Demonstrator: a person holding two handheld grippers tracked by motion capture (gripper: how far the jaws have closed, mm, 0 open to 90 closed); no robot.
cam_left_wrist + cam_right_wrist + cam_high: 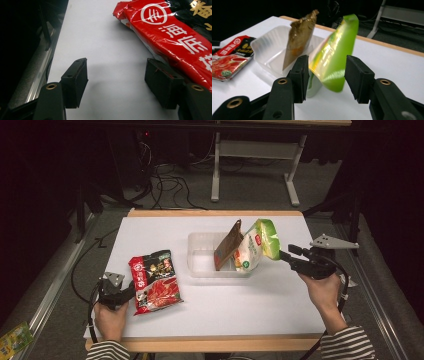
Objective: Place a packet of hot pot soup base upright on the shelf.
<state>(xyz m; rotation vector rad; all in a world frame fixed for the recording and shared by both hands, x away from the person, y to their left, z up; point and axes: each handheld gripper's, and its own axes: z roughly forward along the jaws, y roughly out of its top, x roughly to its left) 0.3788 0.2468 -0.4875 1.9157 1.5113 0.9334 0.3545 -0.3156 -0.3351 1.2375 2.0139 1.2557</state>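
**Two packs in the tub, one left on the table**

So at this point I was partway through loading snack packs into the clear tub. The brown pack stood on edge inside it, leaning against the wall. The green pack was propped in the tub's right end, its top sticking up over the rim. My right gripper had its jaws apart around that green top; one pad looked right against the film, the other clear of it, so I'd say it wasn't really clamped. The red pack lay flat on the white table, well apart from the tub, so that one was left to do. My left gripper sat just beside it, jaws wide, nothing between them.

Texture-wise: all three packs were glossy crinkly film, the red one shiny with white lettering, the green one curled over. The tub was frosted thin plastic with rounded corners.
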